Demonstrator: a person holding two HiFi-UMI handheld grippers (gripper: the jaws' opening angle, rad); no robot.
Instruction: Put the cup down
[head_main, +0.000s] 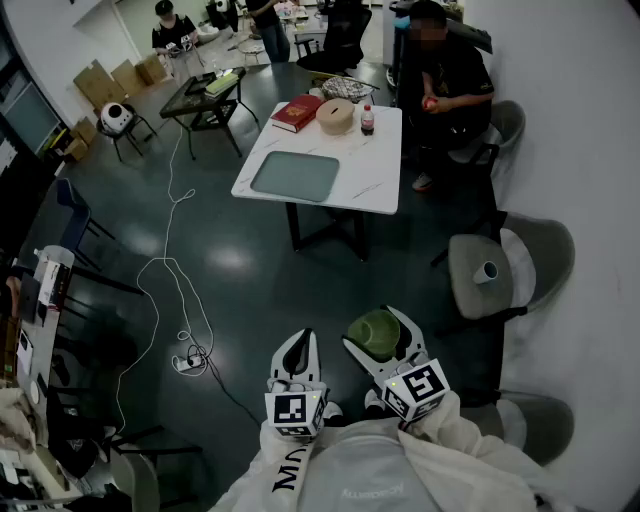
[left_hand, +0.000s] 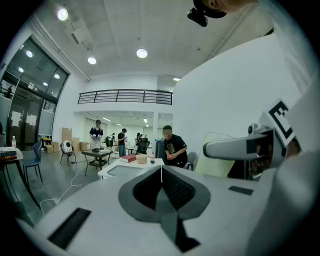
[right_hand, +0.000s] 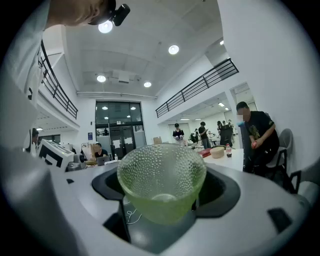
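R gripper clamped wide on green cup, upright; white table lies well ahead (L gripper jaws together, empty).

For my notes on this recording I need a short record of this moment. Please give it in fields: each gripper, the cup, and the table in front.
left gripper: shut, empty
right gripper: jaws wide, closed on the cup
cup: green dimpled glass, looks empty, held in the air
white table: ahead, across the dark floor
on the table: grey tray, red book, round beige container, bottle
task state: cup not yet put down
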